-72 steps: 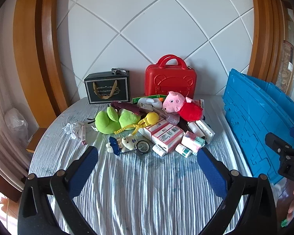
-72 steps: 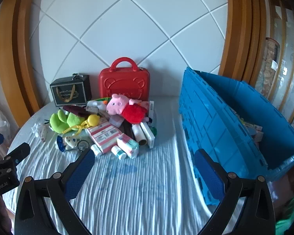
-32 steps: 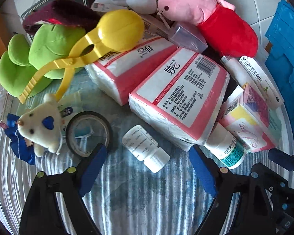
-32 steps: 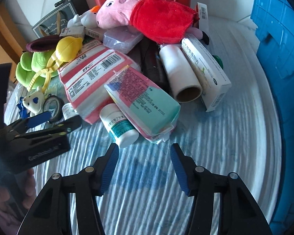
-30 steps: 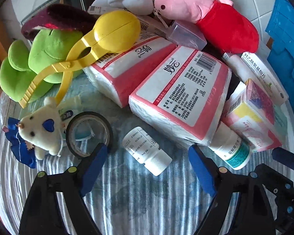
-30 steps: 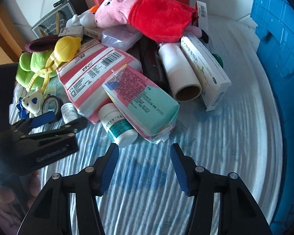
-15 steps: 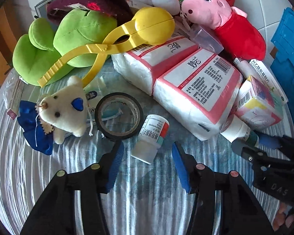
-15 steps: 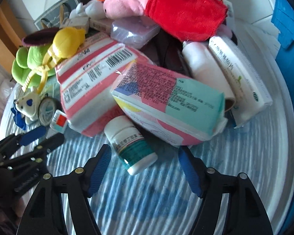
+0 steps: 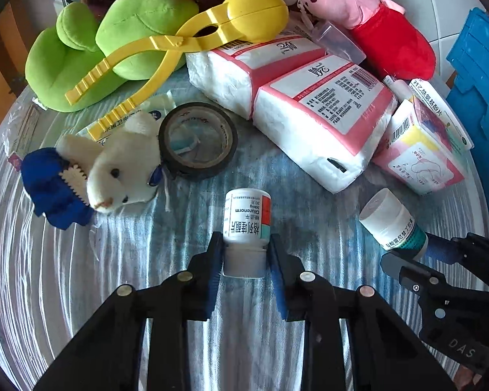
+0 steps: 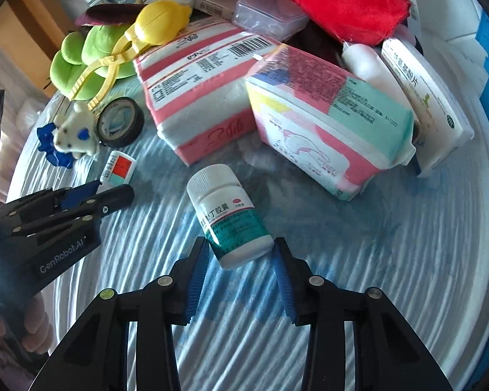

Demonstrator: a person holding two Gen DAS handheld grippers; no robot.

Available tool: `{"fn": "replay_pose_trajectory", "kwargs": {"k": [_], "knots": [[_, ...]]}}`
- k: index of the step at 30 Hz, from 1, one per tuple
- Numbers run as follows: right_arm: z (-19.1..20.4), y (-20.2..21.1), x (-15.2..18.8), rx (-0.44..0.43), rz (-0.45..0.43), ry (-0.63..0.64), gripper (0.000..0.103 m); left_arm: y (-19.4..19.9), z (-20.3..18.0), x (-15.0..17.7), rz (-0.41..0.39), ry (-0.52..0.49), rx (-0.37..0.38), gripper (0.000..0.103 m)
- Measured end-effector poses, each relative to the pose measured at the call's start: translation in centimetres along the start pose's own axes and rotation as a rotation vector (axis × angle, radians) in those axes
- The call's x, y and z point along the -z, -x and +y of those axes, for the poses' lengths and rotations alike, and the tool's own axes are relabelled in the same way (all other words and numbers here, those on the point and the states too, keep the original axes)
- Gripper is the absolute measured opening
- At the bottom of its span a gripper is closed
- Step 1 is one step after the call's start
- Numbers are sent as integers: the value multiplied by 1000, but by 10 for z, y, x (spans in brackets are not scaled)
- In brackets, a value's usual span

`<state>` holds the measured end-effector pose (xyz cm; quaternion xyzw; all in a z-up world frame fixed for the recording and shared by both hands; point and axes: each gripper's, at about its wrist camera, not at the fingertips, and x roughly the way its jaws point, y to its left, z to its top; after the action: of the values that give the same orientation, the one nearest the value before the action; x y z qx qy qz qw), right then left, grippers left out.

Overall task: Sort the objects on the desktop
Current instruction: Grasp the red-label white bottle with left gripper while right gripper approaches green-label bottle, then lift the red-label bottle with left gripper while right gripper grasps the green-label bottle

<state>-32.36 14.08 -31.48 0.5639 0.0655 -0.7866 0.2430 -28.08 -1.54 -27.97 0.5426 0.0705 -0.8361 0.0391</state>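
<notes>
A small white pill bottle (image 9: 247, 216) with a red and teal label sits cap-first between the blue pads of my left gripper (image 9: 244, 244), which is shut on its cap end. A larger white bottle with a green label (image 10: 231, 224) lies tilted over the striped cloth. My right gripper (image 10: 240, 244) is shut on its base, one pad on each side. Each view shows the other gripper too: the left gripper (image 10: 114, 189) with its small bottle (image 10: 119, 167) at left, the right gripper (image 9: 410, 254) with the green bottle (image 9: 389, 224) at right.
Just beyond the bottles lie two pink tissue packs (image 9: 322, 110), a wipes pack (image 10: 329, 120), a tape roll (image 9: 197, 140), a white bear toy (image 9: 114, 166), a green plush (image 9: 114, 42), yellow tongs (image 9: 192, 36) and a pig plush (image 9: 358, 9). A blue crate (image 9: 479, 75) stands at right.
Both grippers came down from far off to the near edge of the pile. The left jaws closed on the small bottle's cap. The right jaws narrowed around the green-labelled bottle.
</notes>
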Motion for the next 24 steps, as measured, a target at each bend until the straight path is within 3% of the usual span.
{"fn": "replay_pose_trajectory", "kwargs": {"k": [3,6,7,9,11,17,18,21,24], "knots": [[0,-2,-4,26,-23,11,57,4,-3,-3,-16,4,-13,27],[0,-5,-8,25,-40,19,57,10,-7,-4,-34,-10,-24,27],[1,-5,-9,37,-46,30,55,12,-7,-4,-34,-4,-22,27],[5,-4,-9,36,-44,51,40,23,-7,-2,-43,8,-16,27],[9,4,-6,30,-57,52,35,39,-8,-1,-64,5,-21,27],[28,57,-2,40,-149,63,34,110,-13,2,-153,-12,-38,27],[33,69,0,42,-173,64,34,71,-14,-3,-176,-15,-39,27],[52,98,11,55,-253,61,34,90,-14,18,-247,-31,-52,27],[79,140,22,74,-340,61,34,137,-18,30,-327,-55,-75,27]]}}
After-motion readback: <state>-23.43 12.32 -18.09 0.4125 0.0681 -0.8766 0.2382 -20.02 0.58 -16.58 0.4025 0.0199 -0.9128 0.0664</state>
